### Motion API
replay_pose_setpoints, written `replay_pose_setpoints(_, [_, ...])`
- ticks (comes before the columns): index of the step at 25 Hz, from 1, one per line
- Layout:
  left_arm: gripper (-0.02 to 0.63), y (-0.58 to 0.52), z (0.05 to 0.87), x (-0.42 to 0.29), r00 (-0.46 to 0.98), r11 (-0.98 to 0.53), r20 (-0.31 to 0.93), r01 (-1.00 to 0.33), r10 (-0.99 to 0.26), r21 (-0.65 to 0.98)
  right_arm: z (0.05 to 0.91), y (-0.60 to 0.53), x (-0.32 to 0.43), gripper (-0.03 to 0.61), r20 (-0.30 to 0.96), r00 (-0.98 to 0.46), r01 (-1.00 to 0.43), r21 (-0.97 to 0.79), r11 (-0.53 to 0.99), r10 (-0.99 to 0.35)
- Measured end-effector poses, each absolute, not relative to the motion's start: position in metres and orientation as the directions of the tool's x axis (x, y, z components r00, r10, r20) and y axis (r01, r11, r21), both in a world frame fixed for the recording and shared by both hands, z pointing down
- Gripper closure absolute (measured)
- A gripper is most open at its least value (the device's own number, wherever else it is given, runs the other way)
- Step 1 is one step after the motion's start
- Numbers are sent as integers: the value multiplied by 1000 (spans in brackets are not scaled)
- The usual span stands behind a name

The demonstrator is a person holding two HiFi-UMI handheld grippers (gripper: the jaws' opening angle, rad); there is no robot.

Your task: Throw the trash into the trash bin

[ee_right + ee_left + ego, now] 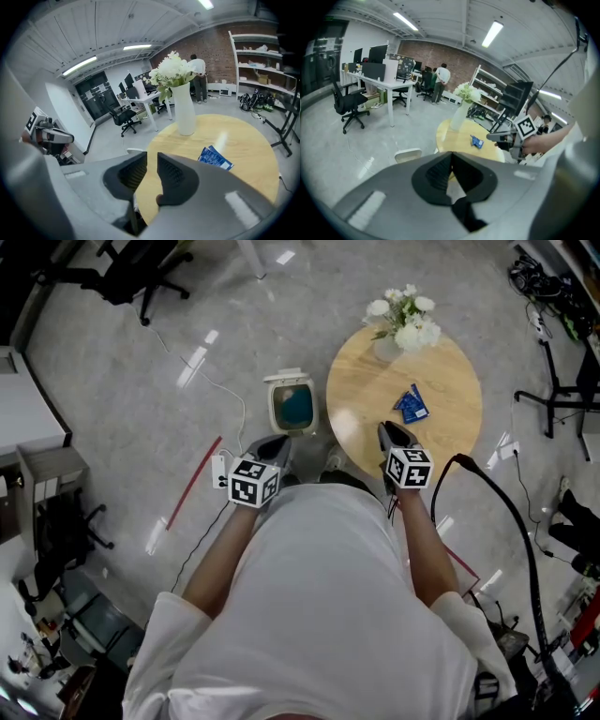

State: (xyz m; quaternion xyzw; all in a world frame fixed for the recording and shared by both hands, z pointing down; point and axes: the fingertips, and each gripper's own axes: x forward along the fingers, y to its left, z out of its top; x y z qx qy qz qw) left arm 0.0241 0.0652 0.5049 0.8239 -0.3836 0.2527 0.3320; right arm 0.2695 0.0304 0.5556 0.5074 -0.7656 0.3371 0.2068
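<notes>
A crumpled blue wrapper [411,405] lies on the round wooden table [450,427], right of centre. The white trash bin [292,405] with a teal inside stands on the floor just left of the table. My right gripper [392,430] hovers over the table's near edge, a short way before the wrapper [215,158]; its jaws stand a narrow gap apart with nothing between them [152,164]. My left gripper [273,446] is low over the floor just in front of the bin [408,154], jaws meeting at the tips and empty [451,157].
A white vase of white flowers [403,326] stands at the table's far edge. A black cable [511,521] loops on the floor at right, a white cord and a red strip [194,482] at left. Office chairs, desks and shelves ring the room; people stand far off.
</notes>
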Motion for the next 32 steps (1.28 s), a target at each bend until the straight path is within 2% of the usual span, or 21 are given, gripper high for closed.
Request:
replay_pose_setpoints(15, [609,57,520,55,563,-457,694,-812,-449,362,598,17,357,488,731,-306,-951,-267,156,-610])
replay_pose_setpoints(23, [609,60,525,56,538,-434,719,-828,-440,354,631,14,408,483,777,-211,-973,-225,51,-593])
replay_pose_setpoints(32, [609,65,532,56,507,-400,747,-849,-431,346,661,8,447,457,824,-160,-983,-182,14,-543])
